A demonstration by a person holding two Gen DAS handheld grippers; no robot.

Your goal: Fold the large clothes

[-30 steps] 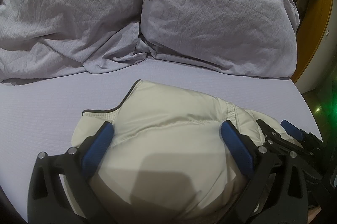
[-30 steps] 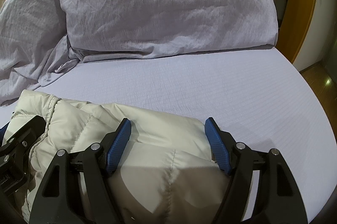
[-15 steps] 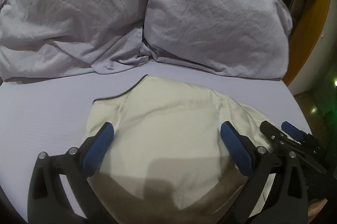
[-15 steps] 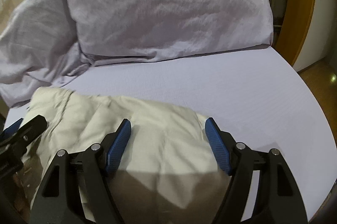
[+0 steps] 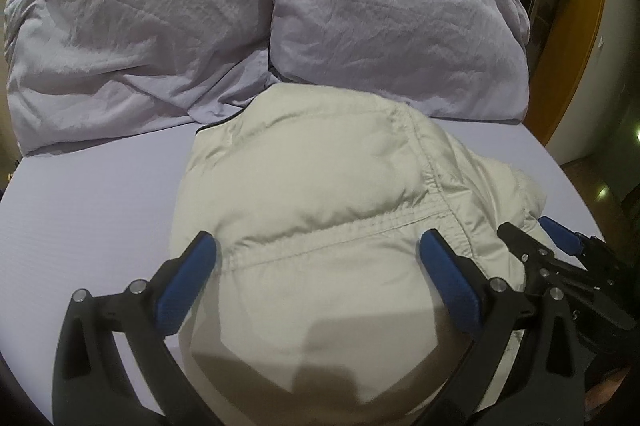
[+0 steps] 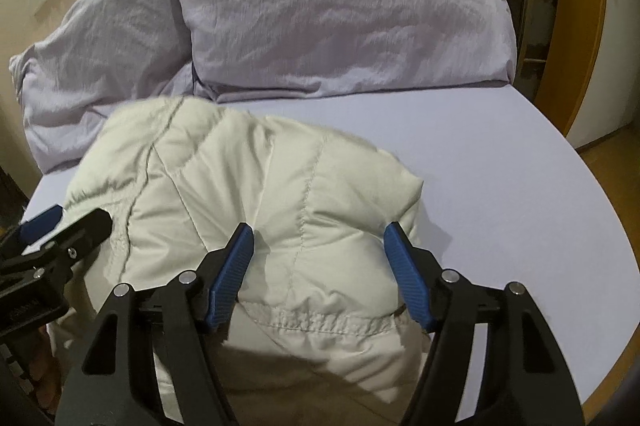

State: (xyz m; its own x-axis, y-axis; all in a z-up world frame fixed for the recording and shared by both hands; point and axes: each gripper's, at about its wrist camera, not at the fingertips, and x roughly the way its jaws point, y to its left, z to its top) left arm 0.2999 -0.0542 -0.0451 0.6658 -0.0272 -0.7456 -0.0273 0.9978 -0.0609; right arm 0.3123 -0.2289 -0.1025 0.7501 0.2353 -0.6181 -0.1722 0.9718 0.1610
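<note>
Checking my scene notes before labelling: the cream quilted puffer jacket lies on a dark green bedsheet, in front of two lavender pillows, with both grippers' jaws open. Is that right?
Not quite: the bedsheet is pale lavender, not dark green, as the right wrist view shows. The cream quilted puffer jacket does lie in front of two lavender pillows, with the left gripper and right gripper jaws open.

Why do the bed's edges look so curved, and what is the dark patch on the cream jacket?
Left wrist view: the fisheye lens bows the bed into a circle, and a shadow darkens the near end of the cream jacket, below the left gripper. Right wrist view: same curving; the jacket's far edge is motion-blurred, and a shadow lies under the right gripper.
</note>
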